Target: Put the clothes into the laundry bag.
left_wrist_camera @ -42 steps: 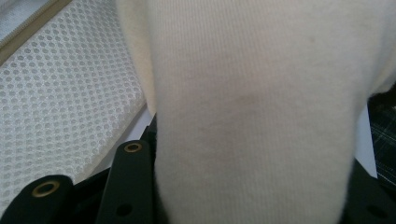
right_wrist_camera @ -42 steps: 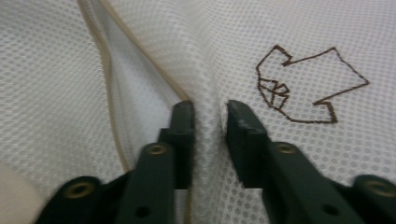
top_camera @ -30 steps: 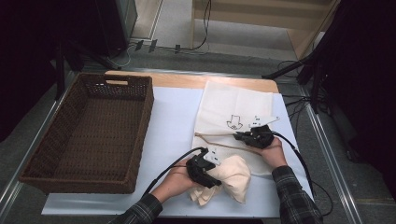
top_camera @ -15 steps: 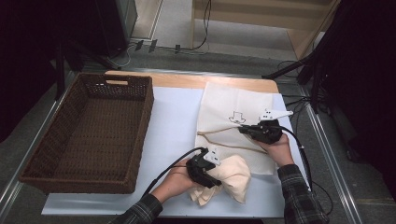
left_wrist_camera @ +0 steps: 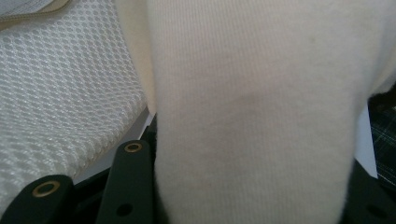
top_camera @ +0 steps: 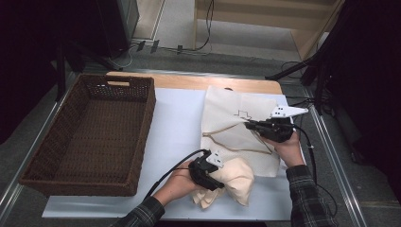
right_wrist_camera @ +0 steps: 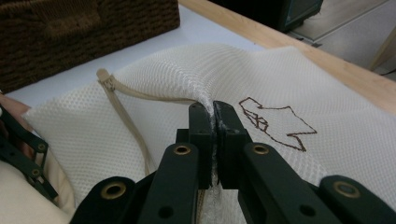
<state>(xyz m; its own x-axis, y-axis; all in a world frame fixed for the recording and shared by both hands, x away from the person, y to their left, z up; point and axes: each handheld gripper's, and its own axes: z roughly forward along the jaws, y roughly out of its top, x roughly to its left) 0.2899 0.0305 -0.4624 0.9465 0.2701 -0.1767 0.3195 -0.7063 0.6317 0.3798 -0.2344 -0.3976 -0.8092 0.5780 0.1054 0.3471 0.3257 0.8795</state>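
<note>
A white mesh bag [top_camera: 236, 118] with a tan cord [top_camera: 222, 131] and a brown stitched figure lies on the white mat at right of centre. My right gripper [top_camera: 248, 125] is shut on a fold of the bag's top layer [right_wrist_camera: 261, 79] and holds it raised into a ridge, jaws pinched together at the tips [right_wrist_camera: 214, 112]. A bunched cream cloth [top_camera: 239, 177] lies near the front edge. My left gripper [top_camera: 213, 179] is shut on it, and the cloth [left_wrist_camera: 252, 116] sits between its jaws. The mesh [left_wrist_camera: 60, 102] lies just beyond.
A large brown wicker basket [top_camera: 85, 137] stands at the left on the white mat [top_camera: 175, 118]. The wooden table edge [top_camera: 189, 81] runs along the back. Cables trail from both grippers. Metal rails border the table on both sides.
My right gripper has moved right and away from me with the pinched mesh, pulling the bag's top layer up. The left gripper and the cream cloth have stayed put.
</note>
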